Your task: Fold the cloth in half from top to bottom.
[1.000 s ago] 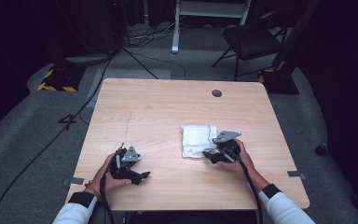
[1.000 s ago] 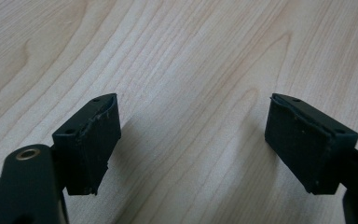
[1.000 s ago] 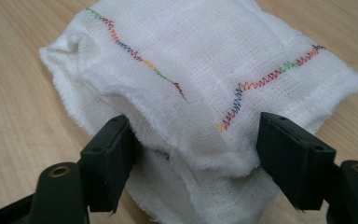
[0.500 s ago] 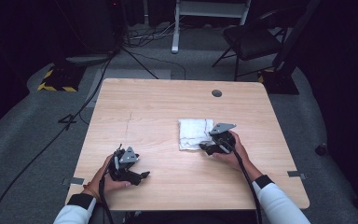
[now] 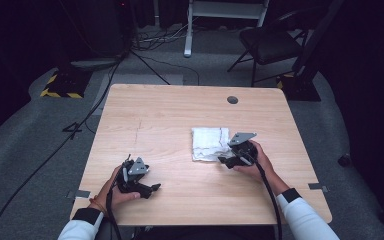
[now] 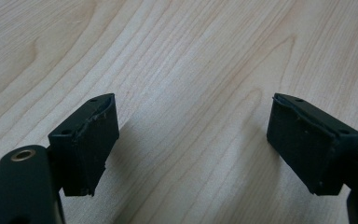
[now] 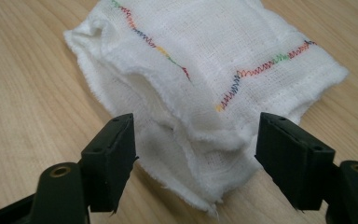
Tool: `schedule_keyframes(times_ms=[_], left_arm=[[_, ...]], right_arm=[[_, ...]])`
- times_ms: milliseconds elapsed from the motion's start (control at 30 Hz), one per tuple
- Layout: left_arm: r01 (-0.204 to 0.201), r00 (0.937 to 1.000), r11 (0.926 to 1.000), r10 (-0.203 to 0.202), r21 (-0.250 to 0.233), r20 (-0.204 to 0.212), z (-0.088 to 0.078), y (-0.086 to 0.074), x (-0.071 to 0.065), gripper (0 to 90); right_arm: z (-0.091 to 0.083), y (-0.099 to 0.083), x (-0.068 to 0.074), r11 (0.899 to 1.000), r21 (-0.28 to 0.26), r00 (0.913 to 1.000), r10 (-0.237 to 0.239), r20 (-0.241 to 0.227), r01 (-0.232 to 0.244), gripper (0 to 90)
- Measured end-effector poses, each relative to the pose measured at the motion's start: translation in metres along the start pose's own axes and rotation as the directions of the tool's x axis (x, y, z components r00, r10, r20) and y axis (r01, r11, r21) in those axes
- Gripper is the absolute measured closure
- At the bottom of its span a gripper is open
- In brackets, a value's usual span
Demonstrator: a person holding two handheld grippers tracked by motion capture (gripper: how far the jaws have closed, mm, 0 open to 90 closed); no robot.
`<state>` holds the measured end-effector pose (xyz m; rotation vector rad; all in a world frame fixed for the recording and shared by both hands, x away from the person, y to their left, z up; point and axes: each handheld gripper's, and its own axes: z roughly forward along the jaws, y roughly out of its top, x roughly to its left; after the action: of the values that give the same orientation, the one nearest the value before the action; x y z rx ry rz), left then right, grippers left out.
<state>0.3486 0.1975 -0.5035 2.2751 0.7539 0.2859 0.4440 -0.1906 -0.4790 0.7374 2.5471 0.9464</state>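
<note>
While the left gripper (image 5: 152, 188) idles spread on bare table (image 5: 170, 115), the right gripper (image 7: 196, 161) has crept up, jaws apart, folded gauze cloth (image 7: 205, 88) corner now between fingertips (image 7: 114, 154), unpinched — grasp looks next.

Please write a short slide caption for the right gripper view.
Open right gripper poised at the near corner of a folded white cloth with multicoloured stitching, on a wooden table.

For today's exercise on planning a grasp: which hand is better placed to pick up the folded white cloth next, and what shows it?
Right. The right claw stands open with the cloth corner between its jaws, not yet pinched. The left claw sits open over bare table, well away from the cloth.
</note>
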Motion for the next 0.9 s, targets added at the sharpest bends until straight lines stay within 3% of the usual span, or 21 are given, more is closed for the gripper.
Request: schedule_keyframes(times_ms=[267,567,900], left_arm=[[0.001,1.0000,1.0000,-0.001,0.000,-0.001,0.000,0.000,0.000,17.1],[0.001,1.0000,1.0000,-0.001,-0.001,-0.002,0.000,-0.001,0.000,17.1],[0.001,1.0000,1.0000,-0.001,-0.001,-0.002,-0.001,-0.001,0.000,17.1]], right_arm=[[-0.015,-0.001,0.002,0.999,0.018,0.9989,-0.044,-0.019,0.044,30.8],[-0.032,-0.008,0.003,0.998,0.033,0.9989,-0.045,-0.012,0.046,30.0],[-0.046,-0.022,0.007,0.994,0.069,0.9967,-0.081,0.009,0.080,29.9]])
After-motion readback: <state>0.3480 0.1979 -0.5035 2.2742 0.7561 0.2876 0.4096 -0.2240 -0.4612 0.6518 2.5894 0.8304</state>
